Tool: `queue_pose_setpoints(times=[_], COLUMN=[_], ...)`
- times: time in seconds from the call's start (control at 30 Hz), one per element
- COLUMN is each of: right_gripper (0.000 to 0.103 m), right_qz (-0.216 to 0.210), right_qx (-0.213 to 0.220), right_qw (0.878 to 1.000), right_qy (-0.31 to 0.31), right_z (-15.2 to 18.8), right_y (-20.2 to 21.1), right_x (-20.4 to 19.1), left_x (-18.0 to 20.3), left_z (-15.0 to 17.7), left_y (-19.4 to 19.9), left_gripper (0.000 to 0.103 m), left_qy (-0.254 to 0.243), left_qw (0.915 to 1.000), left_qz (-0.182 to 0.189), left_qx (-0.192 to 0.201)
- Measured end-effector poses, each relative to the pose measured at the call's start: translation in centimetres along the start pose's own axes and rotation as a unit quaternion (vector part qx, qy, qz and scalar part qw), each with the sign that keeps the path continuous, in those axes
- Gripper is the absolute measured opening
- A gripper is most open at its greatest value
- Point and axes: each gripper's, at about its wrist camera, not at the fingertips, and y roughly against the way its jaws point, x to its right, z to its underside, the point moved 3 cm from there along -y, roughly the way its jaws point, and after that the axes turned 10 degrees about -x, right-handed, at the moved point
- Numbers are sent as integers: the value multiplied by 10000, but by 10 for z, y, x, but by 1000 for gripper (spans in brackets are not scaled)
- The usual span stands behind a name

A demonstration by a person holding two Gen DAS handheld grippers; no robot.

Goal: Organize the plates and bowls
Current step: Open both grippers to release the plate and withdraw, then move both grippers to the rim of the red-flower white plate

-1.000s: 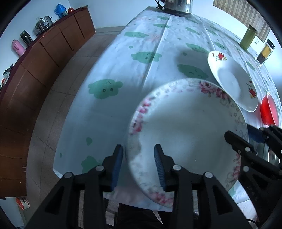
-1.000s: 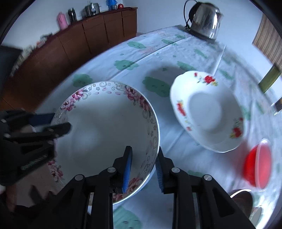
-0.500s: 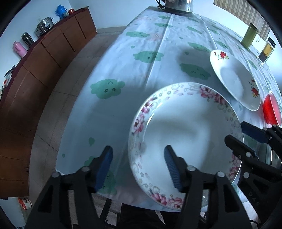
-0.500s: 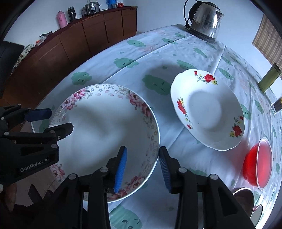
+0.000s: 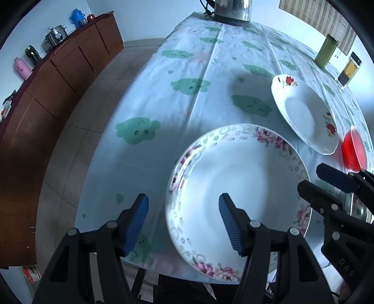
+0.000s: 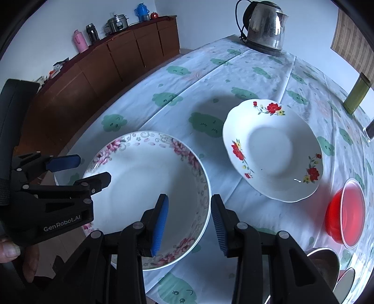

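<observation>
Both grippers, left (image 5: pixel 183 221) & right (image 6: pixel 188 222), have let go of pink-flowered plate (image 5: pixel 236 187), jaws apart, empty. You're mid-sort; next grab red-flowered plate (image 6: pixel 273 149).

A table (image 6: pixel 245 77) draped in a pale blue cloth printed with green clouds fills the room's middle under cool daylight. At about ten o'clock a long brown wooden sideboard (image 6: pixel 112 58) runs along a plain white wall (image 6: pixel 198 18), standing on a beige tiled floor (image 5: pixel 93 98). At two o'clock hangs a woven tan blind (image 6: pixel 353 44).
</observation>
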Motion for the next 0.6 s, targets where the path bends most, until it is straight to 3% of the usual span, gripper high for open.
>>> queue_pose_setpoints(times=[0.23, 0.6], right_gripper=[40, 40], right_qz=[-96, -156], right_qx=[-48, 79], right_qw=[9998, 9954], right_qy=[-140, -942], right_z=[-3, -13], right_y=[1, 18], right_x=[6, 44], left_x=[3, 23], left_z=[-9, -39], left_y=[1, 12], left_gripper=[63, 63], left_qy=[-98, -422], left_qw=[9999, 9988], left_qz=[28, 249], left_qx=[-17, 84])
